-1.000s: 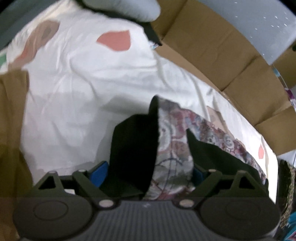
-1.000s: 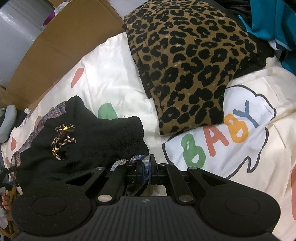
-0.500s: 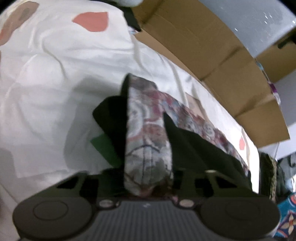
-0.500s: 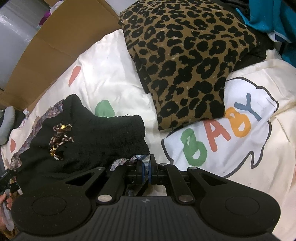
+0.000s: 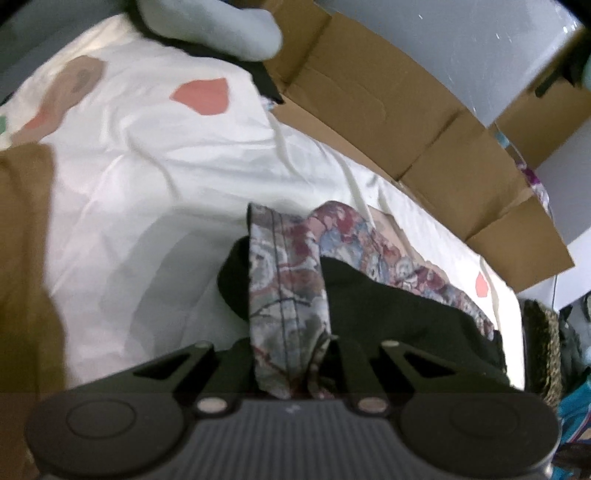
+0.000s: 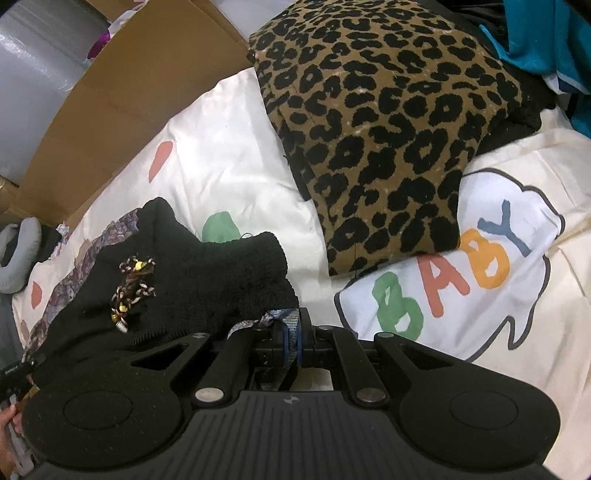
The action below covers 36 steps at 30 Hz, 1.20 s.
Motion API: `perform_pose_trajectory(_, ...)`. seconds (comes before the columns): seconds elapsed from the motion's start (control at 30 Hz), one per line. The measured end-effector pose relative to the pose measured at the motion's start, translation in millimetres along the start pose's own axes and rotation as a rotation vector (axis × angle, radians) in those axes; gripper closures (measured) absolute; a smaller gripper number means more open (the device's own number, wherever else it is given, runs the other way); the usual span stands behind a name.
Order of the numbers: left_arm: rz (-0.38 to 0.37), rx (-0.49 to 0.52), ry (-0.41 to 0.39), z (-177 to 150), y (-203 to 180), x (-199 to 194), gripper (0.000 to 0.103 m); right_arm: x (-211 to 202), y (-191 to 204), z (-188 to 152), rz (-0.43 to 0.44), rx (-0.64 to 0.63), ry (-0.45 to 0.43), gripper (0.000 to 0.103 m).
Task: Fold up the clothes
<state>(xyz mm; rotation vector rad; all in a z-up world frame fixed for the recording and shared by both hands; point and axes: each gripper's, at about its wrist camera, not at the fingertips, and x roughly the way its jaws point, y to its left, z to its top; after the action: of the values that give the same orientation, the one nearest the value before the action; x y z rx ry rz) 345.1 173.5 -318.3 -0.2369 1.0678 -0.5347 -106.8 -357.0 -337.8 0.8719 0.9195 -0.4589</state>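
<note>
A black knit garment (image 6: 207, 280) with a floral patterned layer (image 5: 284, 288) and a gold-beaded ornament (image 6: 129, 291) lies bunched on the white printed sheet (image 5: 166, 177). The jaws of my left gripper (image 5: 291, 365) are closing, and a fold of the floral and black cloth is pinched between them, hiding the fingertips. The garment's black part (image 5: 388, 314) trails off to the right. My right gripper (image 6: 291, 332) is shut on a thin floral edge of the same garment, near the "BABY" print (image 6: 443, 280).
A folded leopard-print piece (image 6: 388, 129) lies on the sheet beyond the right gripper. Cardboard panels (image 5: 406, 122) line the far edge. A grey cushion (image 5: 221, 26) sits at the top, brown cloth (image 5: 22, 258) at the left, teal clothes (image 6: 535, 33) at the upper right.
My left gripper went from wide open around the garment's fold to shut on it, and lifted it slightly. The right gripper stayed where it was, still clamped on the hem.
</note>
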Motion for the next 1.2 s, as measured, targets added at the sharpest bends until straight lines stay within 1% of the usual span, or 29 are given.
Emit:
perform_pose_trajectory(0.17, 0.023, -0.023, 0.001, -20, 14, -35, 0.097, 0, 12, 9, 0.011, -0.034, -0.010, 0.101)
perform_pose_trajectory(0.33, 0.043, -0.076, -0.011, -41, 32, -77, 0.097, 1, 29, 18, 0.038, -0.076, -0.021, 0.101)
perform_pose_trajectory(0.57, 0.096, -0.157, -0.013, -69, 50, -130, 0.098, 5, 54, 24, 0.075, -0.126, -0.017, 0.101)
perform_pose_trajectory(0.67, 0.123, -0.198, -0.012, -85, 58, -151, 0.098, 9, 64, 22, 0.100, -0.137, -0.005, 0.101)
perform_pose_trajectory(0.9, 0.176, -0.227, -0.016, -111, 65, -196, 0.098, 16, 85, 15, 0.155, -0.168, 0.016, 0.101)
perform_pose_trajectory(1.03, 0.200, -0.251, -0.011, -127, 71, -219, 0.098, 19, 95, 10, 0.182, -0.189, 0.033, 0.101)
perform_pose_trajectory(1.2, 0.224, -0.309, 0.004, -156, 79, -242, 0.098, 21, 104, 0, 0.203, -0.212, 0.064, 0.101)
